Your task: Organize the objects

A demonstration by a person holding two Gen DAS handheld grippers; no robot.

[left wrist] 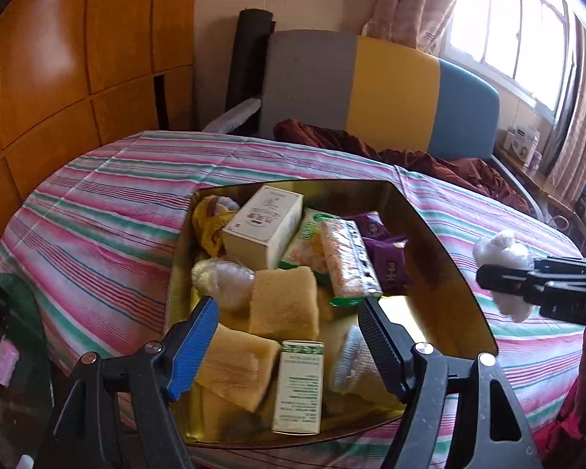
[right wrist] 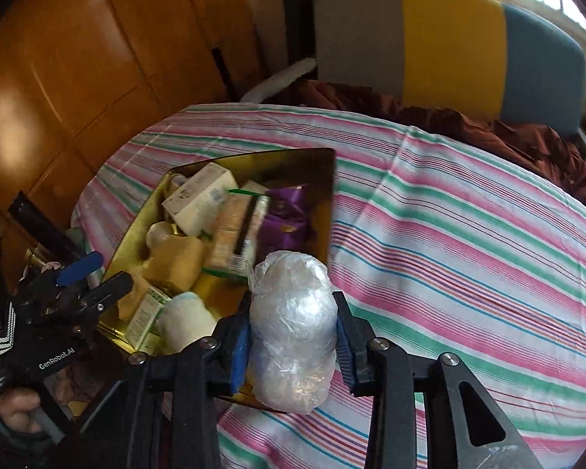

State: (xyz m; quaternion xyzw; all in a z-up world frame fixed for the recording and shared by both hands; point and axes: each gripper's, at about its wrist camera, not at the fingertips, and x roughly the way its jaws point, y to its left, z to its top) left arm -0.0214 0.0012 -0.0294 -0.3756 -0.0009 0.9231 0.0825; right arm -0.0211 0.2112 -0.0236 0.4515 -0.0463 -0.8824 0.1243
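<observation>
a: right gripper (right wrist: 293,336) clamps a white bundle wrapped in clear plastic (right wrist: 293,328), pads pressed against both its sides. the bundle stands upright between the fingers, over the near right corner of the gold tray (right wrist: 316,168), which lies just ahead and to the gripper's left on the striped bedsheet (right wrist: 468,242).

b: and the left gripper (left wrist: 289,346)?

a: jaws apart, nothing between them. it hangs above the near end of the gold tray, blue pad (left wrist: 191,348) on one finger, black ribbed pad (left wrist: 383,348) on the other. directly below and ahead of it: yellow sponges (left wrist: 283,303), a green-and-white carton (left wrist: 299,387), a cream box (left wrist: 263,226), purple packets (left wrist: 386,258) and another plastic-wrapped ball (left wrist: 222,279).

b: where do the two sit relative to each other?

a: from the left wrist view, the right gripper comes in from the right, off the tray's right edge, the bundle showing above and below its fingers. from the right wrist view, the left gripper sits off to the left, beside the tray's near left edge, a hand (right wrist: 17,410) on its grip.

b: background?

a: beyond both grippers, a grey, yellow and blue headboard (left wrist: 390,90) and a rumpled maroon cloth (left wrist: 410,156).
</observation>
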